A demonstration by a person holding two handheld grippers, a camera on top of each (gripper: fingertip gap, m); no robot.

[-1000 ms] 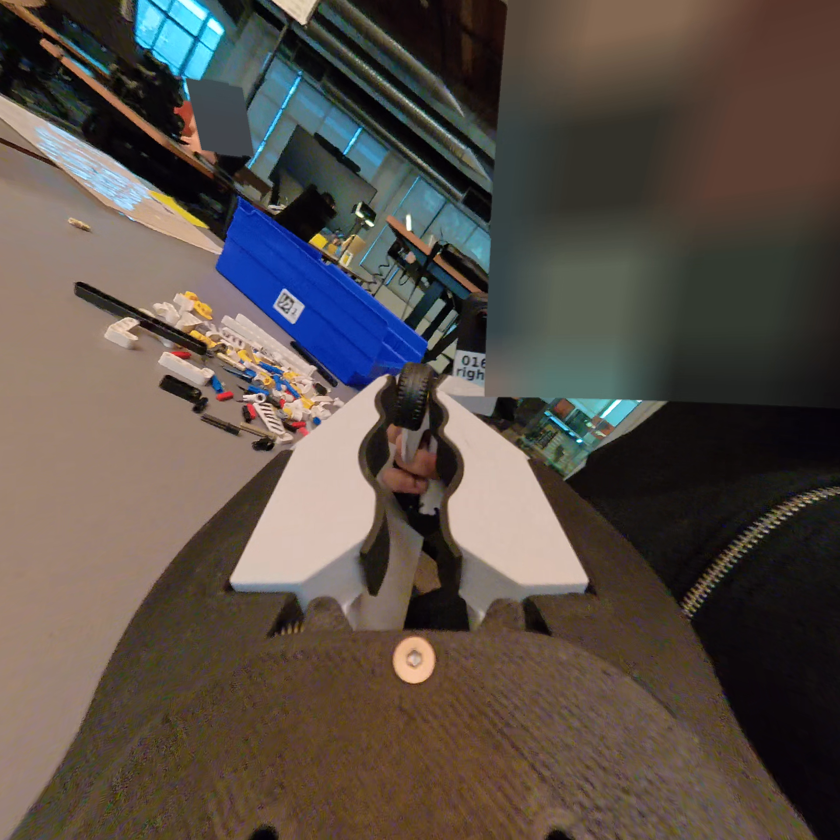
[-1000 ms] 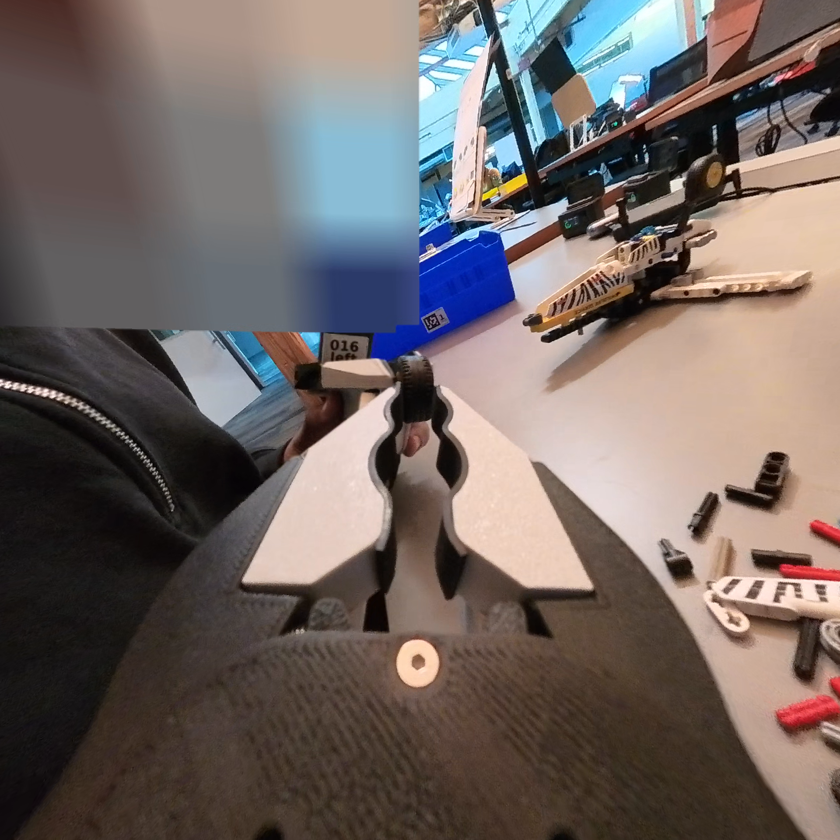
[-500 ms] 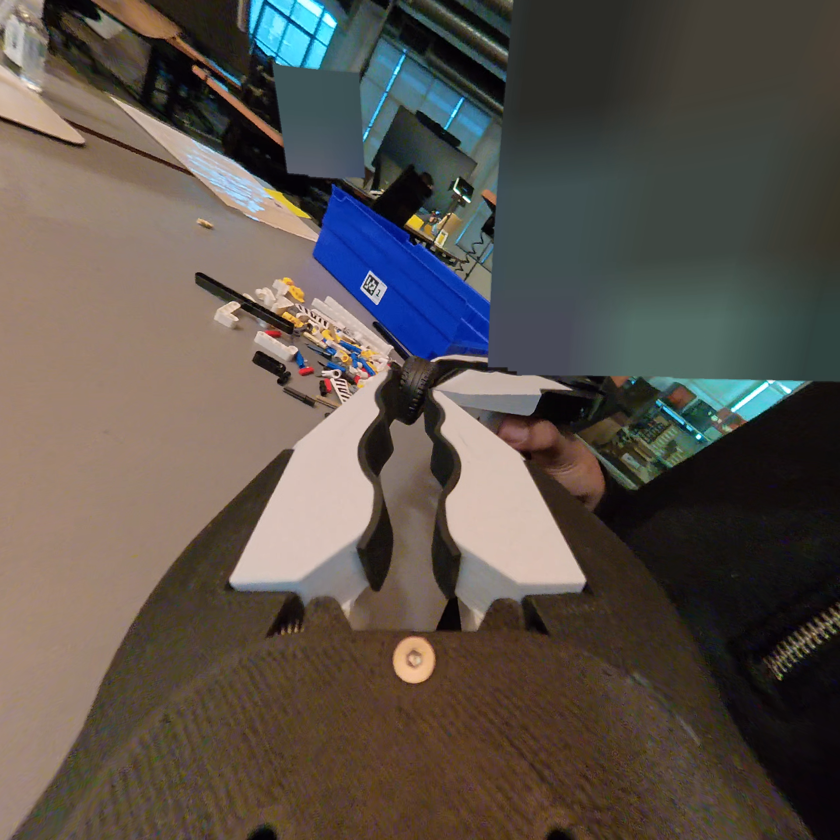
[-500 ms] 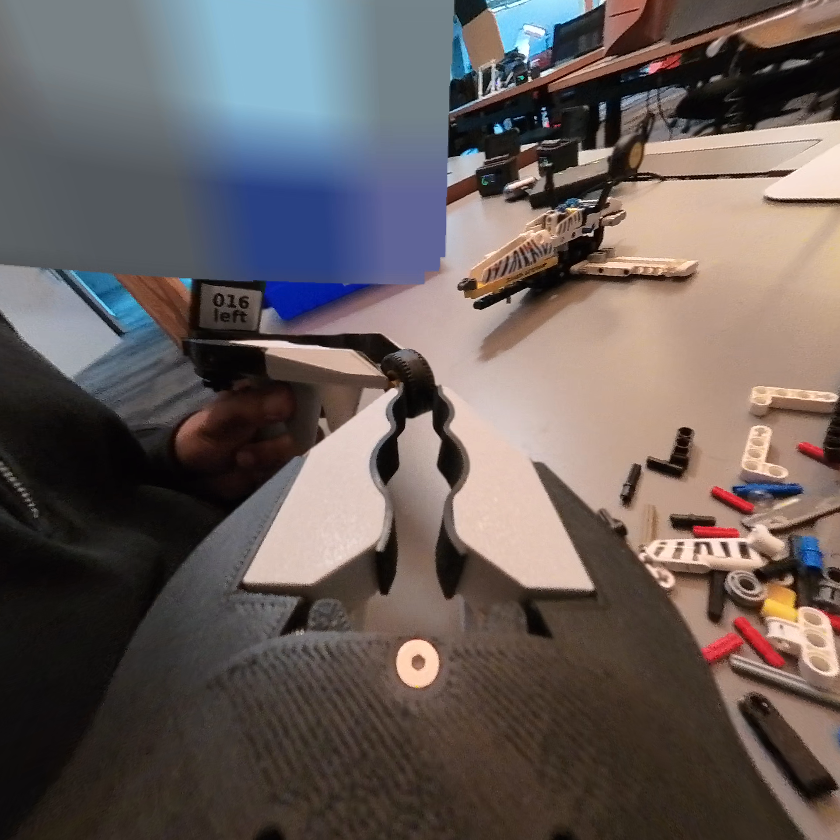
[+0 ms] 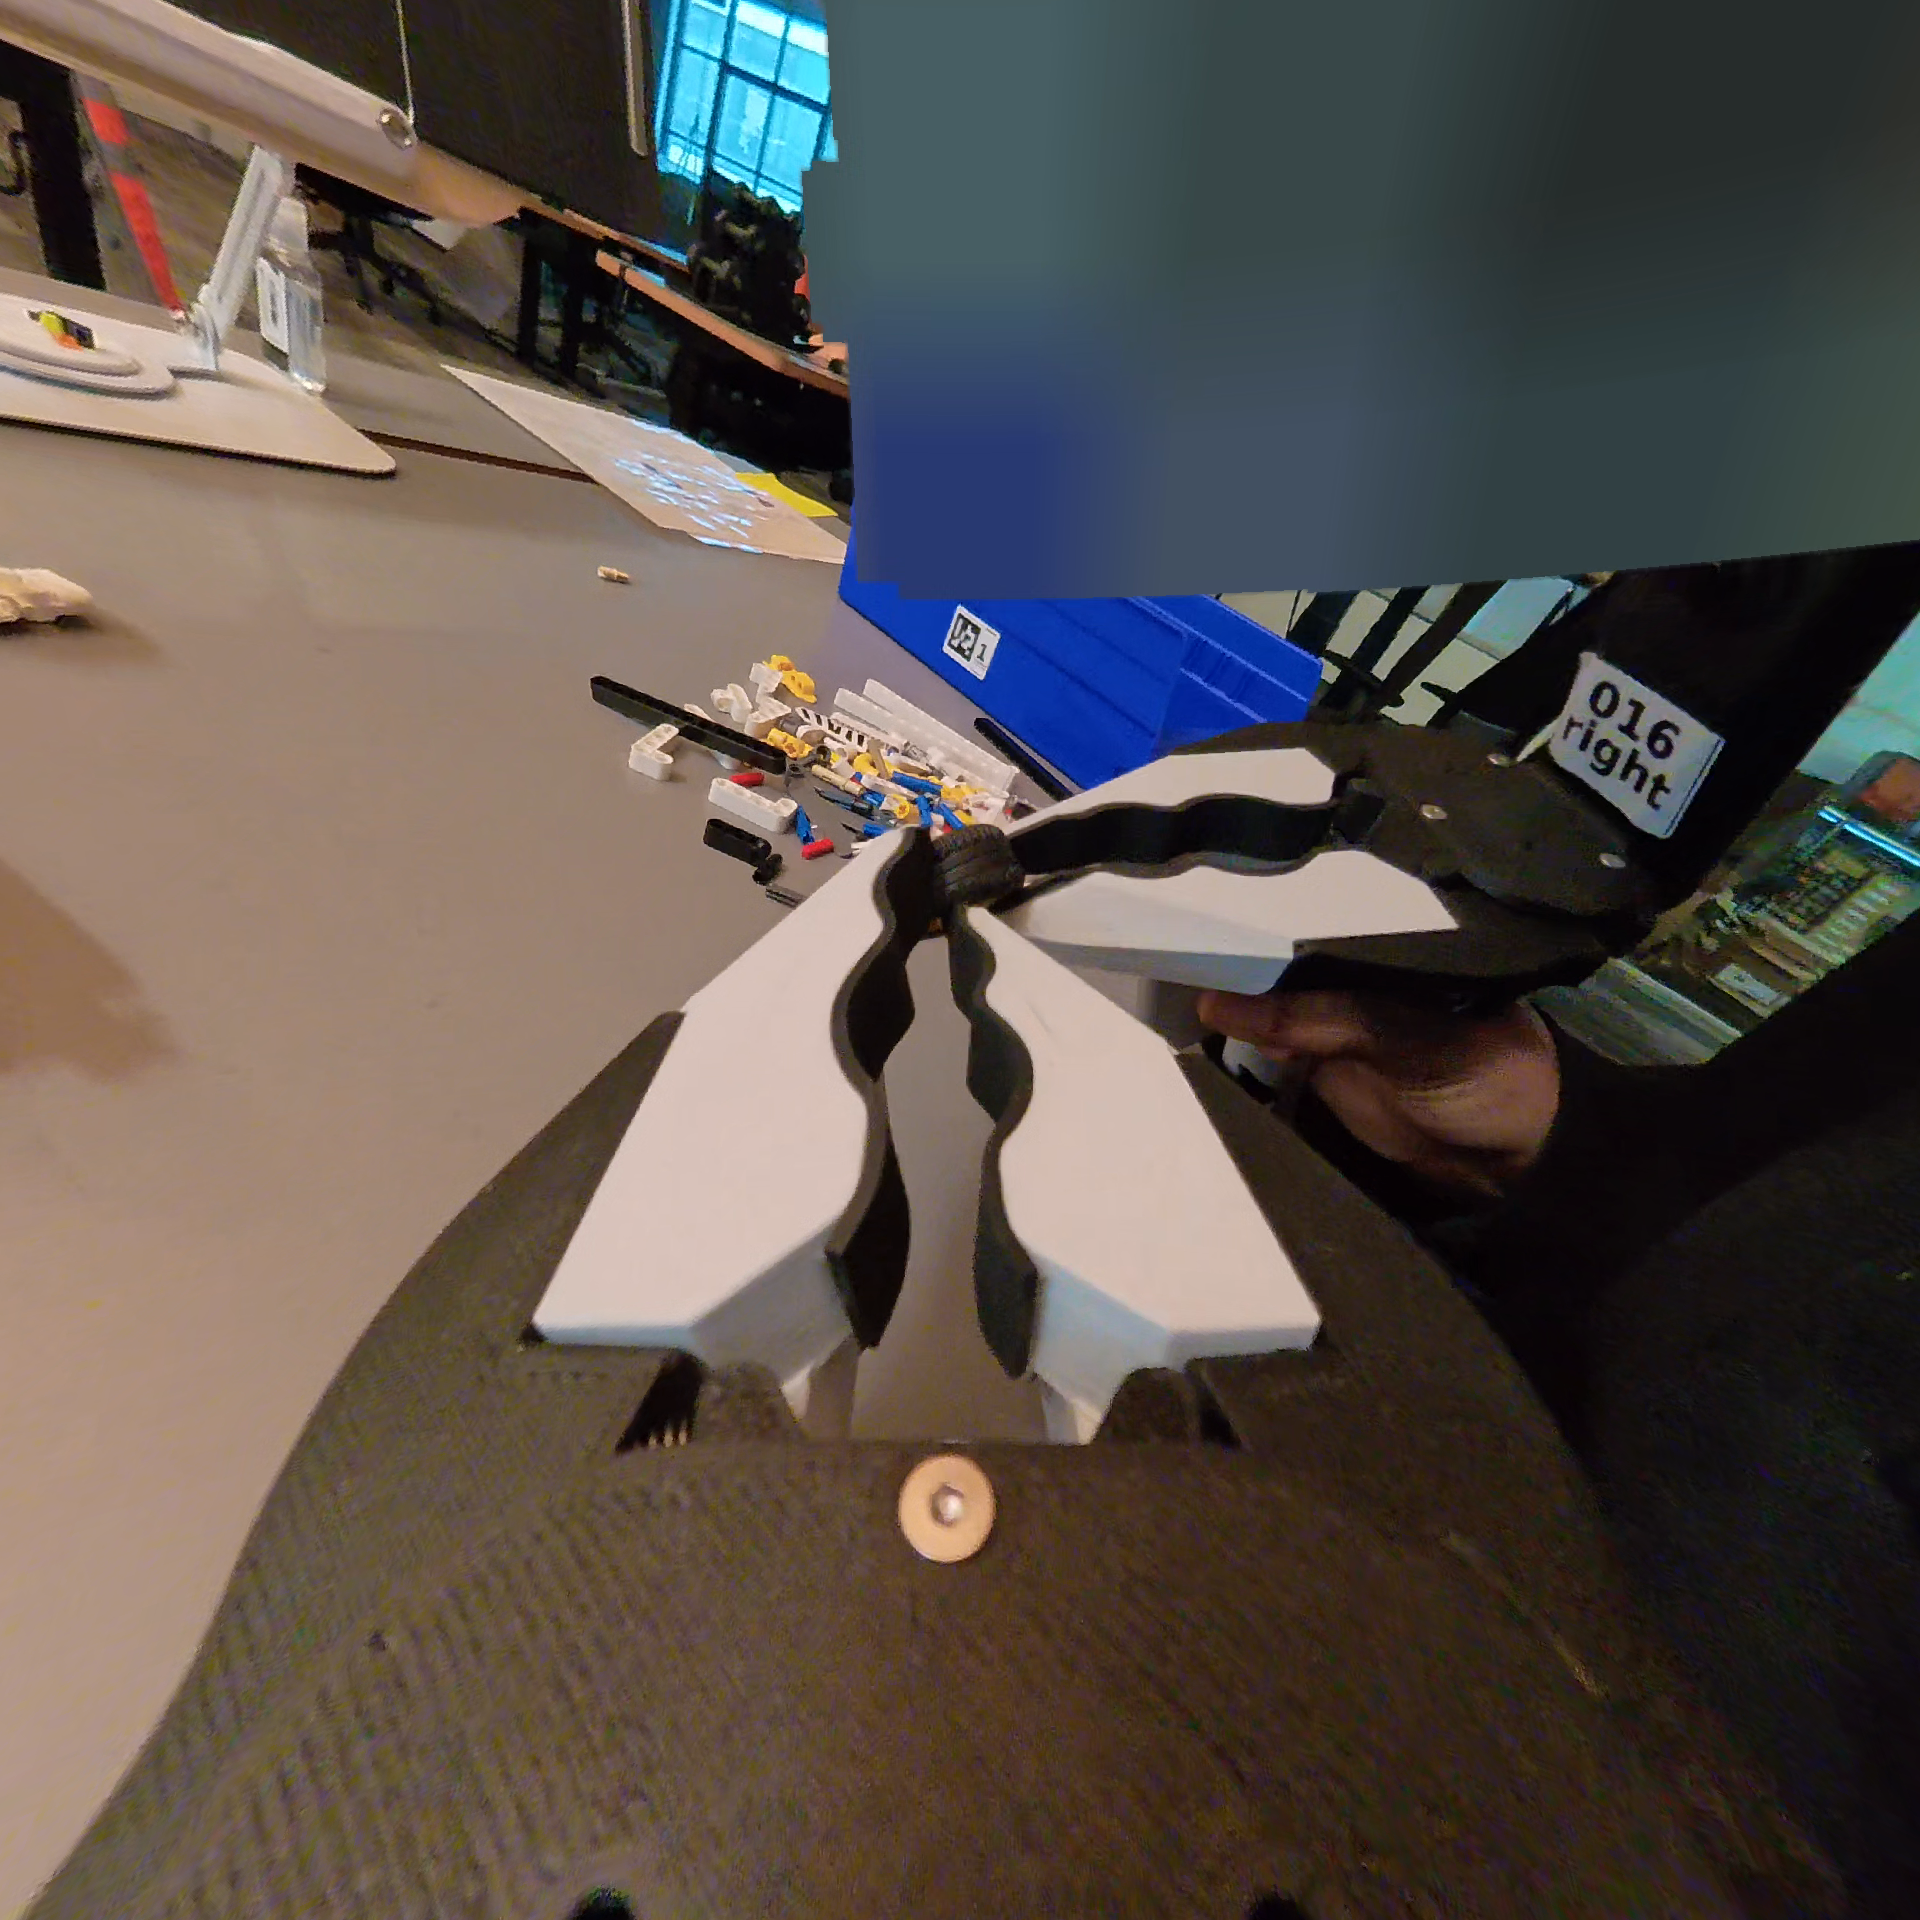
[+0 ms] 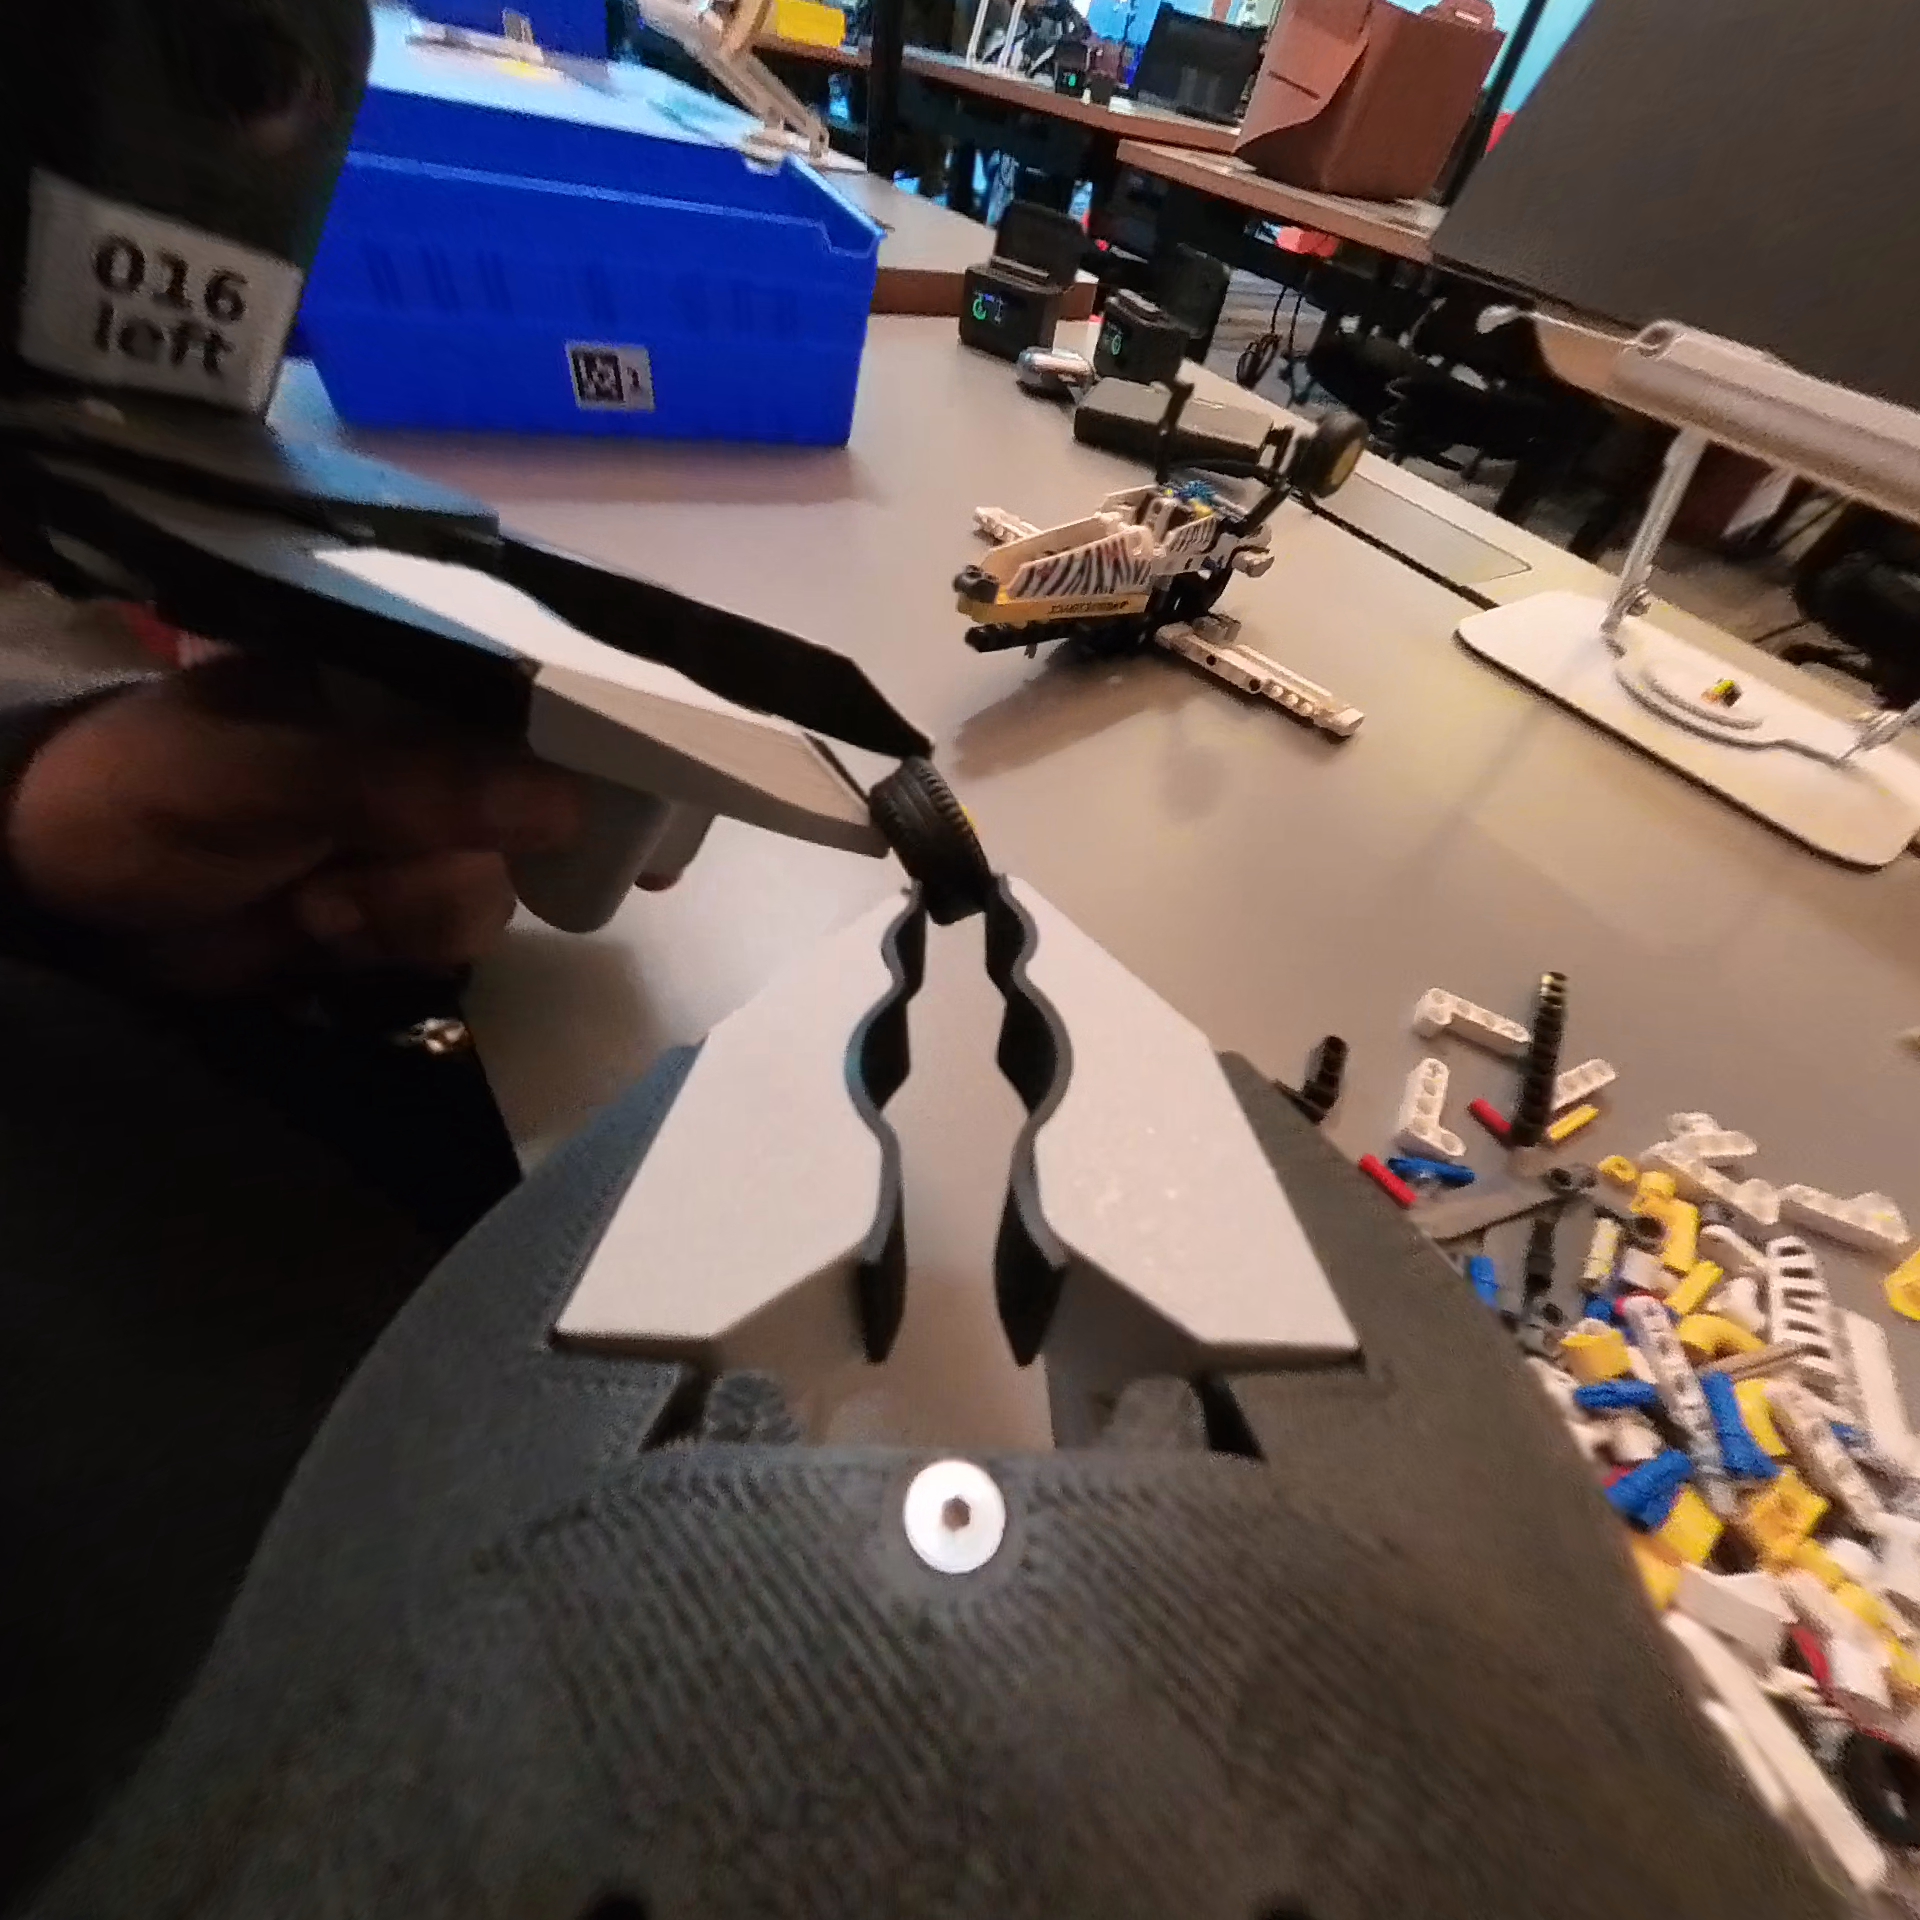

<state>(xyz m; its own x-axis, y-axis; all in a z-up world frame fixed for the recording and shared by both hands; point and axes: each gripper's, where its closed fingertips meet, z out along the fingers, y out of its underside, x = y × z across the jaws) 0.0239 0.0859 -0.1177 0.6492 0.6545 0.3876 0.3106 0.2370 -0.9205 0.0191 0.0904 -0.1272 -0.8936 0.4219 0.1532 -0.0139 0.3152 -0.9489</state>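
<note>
Grey surface (image 6: 1299,831) spreads under both tools; right hand-held gripper (image 6: 951,899) pinches a small black wheel (image 6: 928,831) across its rubber tread, light, grippy and stiff; left hand-held gripper (image 5: 940,914) is nearly closed at the wheel's yellow hub; loose bricks (image 6: 1714,1299), a striped model (image 6: 1112,582) and a blue bin (image 6: 582,281) lie well apart.

**An open workshop-lab floor**

I see a shared workspace: a broad grey worktop (image 6: 1351,831) strewn with loose plastic building pieces (image 6: 1704,1320), a half-built toy model (image 6: 1112,582), a blue parts bin (image 6: 582,260), charging devices with lit displays (image 6: 1013,307), rows of desks (image 6: 1195,135) and tall industrial windows (image 5: 727,94) behind.
</note>
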